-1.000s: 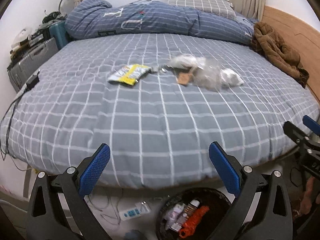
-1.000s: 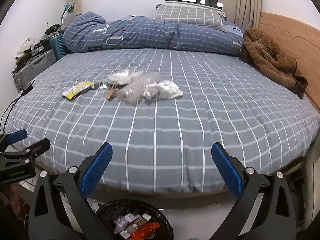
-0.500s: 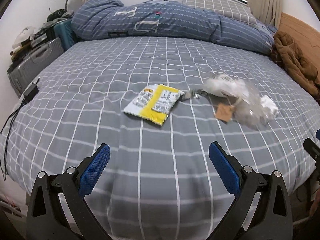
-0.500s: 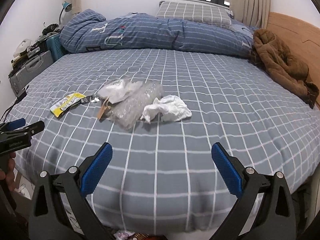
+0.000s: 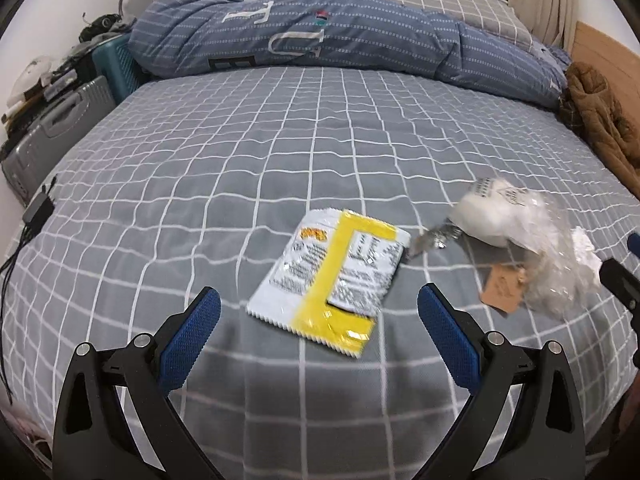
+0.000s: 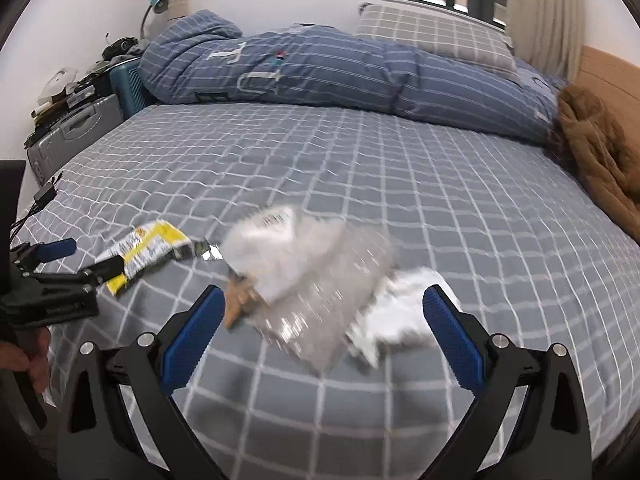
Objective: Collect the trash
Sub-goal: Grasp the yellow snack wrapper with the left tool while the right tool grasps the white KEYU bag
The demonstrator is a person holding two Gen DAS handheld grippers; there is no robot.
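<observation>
A yellow and white snack wrapper (image 5: 332, 276) lies flat on the grey checked bed (image 5: 280, 152). My left gripper (image 5: 318, 316) is open and empty, just short of the wrapper. To its right lie a clear plastic bag (image 5: 520, 236), a brown paper tag (image 5: 502, 286) and a small foil scrap (image 5: 434, 236). In the right wrist view the clear plastic bag (image 6: 316, 280) and a crumpled white tissue (image 6: 400, 316) lie between the fingers of my open, empty right gripper (image 6: 320, 320). The wrapper (image 6: 148, 248) lies to the left there.
A rolled blue duvet (image 5: 340, 36) and a checked pillow (image 6: 432, 36) lie at the head of the bed. A brown jacket (image 6: 596, 152) lies at the right edge. A grey suitcase (image 5: 52, 136) stands left of the bed. A charger with cable (image 5: 38, 210) lies on the left edge.
Both grippers have moved forward over the bed toward the trash. The waste basket on the floor has dropped out of view. Both stay open.
</observation>
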